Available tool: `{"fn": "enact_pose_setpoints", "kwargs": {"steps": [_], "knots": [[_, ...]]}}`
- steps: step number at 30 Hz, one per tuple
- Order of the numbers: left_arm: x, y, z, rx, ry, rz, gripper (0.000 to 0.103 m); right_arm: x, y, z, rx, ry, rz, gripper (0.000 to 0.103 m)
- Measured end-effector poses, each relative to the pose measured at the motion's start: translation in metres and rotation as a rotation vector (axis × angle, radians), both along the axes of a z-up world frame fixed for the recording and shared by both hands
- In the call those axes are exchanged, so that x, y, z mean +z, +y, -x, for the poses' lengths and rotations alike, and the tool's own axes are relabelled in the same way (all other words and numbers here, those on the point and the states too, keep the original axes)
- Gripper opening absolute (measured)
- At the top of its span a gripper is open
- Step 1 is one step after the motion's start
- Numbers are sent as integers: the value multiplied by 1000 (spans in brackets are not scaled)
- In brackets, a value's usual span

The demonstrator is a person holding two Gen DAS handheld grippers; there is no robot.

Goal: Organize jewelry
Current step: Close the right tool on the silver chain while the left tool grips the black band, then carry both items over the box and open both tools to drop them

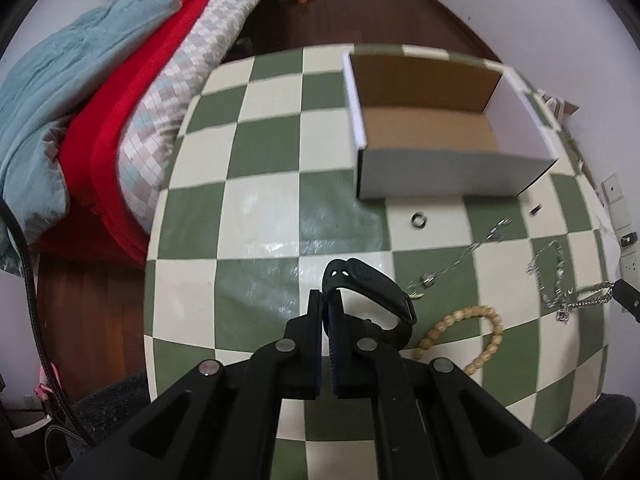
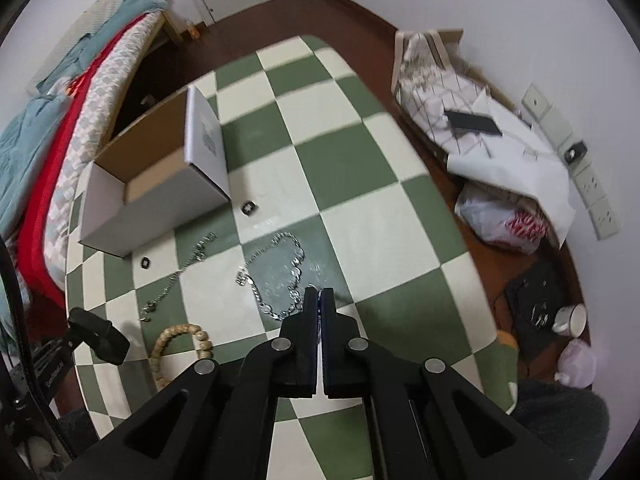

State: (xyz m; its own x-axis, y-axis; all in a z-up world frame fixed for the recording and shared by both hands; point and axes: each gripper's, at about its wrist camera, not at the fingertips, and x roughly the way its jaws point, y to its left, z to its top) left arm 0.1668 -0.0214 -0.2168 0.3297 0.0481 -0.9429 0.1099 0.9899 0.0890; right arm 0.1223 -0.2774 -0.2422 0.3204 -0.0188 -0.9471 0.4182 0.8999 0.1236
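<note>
- Left gripper (image 1: pixel 327 304), lower centre of the left wrist view: black fingers drawn narrow, pinching the strap of a black band-style wristwatch (image 1: pixel 372 288), whose loop curves off to the right of the fingertips.
- Right gripper (image 2: pixel 319 300), lower centre of the right wrist view: black fingers nearly together, clamped on a chunky silver link chain (image 2: pixel 280 264); the rest of the chain lies in a loop on the cloth ahead of the tips.
- Open white cardboard box with brown interior (image 1: pixel 444 168), upper right of the left wrist view, resting on the green-and-cream checkered tablecloth (image 1: pixel 260 216).
- Small silver ring (image 1: pixel 419 221), just below the box's front wall.
- Thin silver necklace (image 1: pixel 464 254), stretched diagonally at right of centre.
- Tan wooden bead bracelet (image 1: pixel 460 334), lower right, just beside the watch.
- Red blanket and pale blue duvet (image 1: pixel 52 92), along the left edge.
</note>
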Motion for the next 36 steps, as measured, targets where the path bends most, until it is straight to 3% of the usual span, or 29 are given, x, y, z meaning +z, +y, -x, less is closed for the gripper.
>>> {"fn": "enact_pose_setpoints", "kwargs": {"steps": [11, 25, 31, 36], "knots": [[58, -13, -2, -15, -147, 15, 0, 69, 34, -16, 132, -130, 119, 1], [123, -9, -30, 22, -250, 105, 0, 133, 74, -52, 231, -273, 155, 1], [129, -7, -73, 38, -237, 152, 0, 150, 77, -88, 248, -315, 148, 1], [102, -5, -119, 67, -126, 262, 0, 142, 76, -132, 264, -299, 111, 1]]}}
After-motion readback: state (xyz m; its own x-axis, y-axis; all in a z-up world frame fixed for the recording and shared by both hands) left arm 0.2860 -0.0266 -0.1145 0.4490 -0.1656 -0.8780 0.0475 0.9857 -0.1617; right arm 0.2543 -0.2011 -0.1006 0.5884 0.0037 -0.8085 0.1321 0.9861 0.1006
